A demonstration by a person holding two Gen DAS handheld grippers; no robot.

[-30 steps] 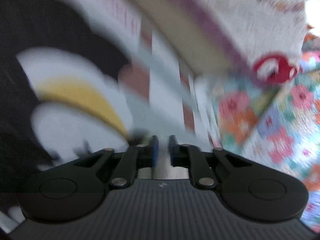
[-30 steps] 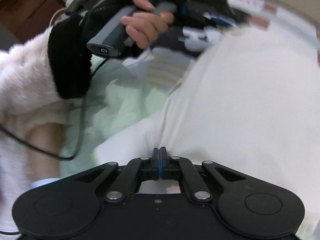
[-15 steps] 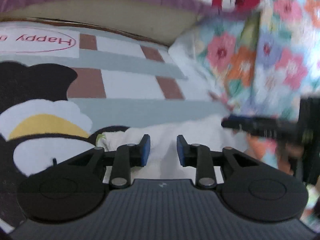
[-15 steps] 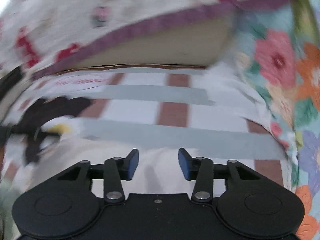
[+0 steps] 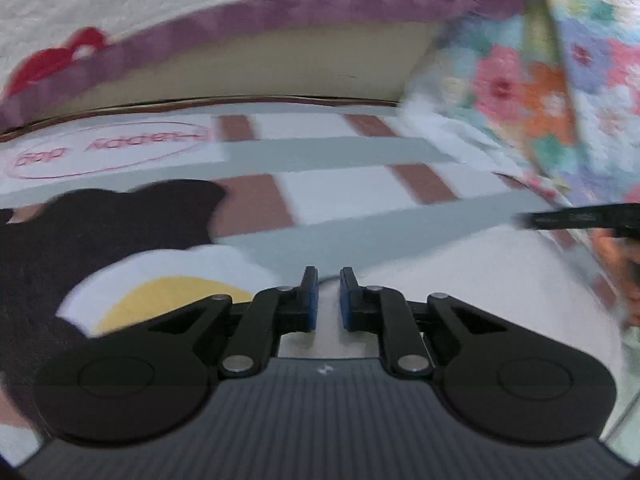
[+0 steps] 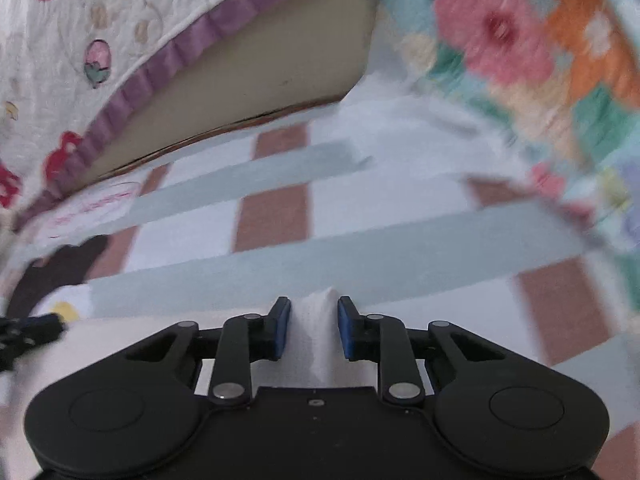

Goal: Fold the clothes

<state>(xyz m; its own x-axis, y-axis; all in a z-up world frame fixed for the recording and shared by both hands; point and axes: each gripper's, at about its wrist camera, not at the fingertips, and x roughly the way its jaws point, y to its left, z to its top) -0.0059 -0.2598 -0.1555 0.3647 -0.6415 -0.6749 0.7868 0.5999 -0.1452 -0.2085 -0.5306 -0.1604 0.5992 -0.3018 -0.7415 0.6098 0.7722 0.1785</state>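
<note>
The white garment (image 6: 316, 320), soft and finely textured, lies on a mat (image 6: 360, 248) printed in pale grey-green bands, white squares and brick-red blocks, with a black cartoon shape and a yellow patch on white. A pink oval on the mat holds pink writing, too blurred to read. Behind it stands a quilted white cover (image 6: 80, 32) with a ruffled purple hem and red appliqué; a floral patchwork quilt (image 6: 540, 48) hangs at the right.

The right hand-held gripper (image 6: 313, 330) has just been closing; a pinched ridge of the garment rises between its blue pads, which do not visibly press on it.

The left hand-held gripper (image 5: 329, 300) has also been closing, its pads narrowly parted over white cloth, not gripping.
</note>
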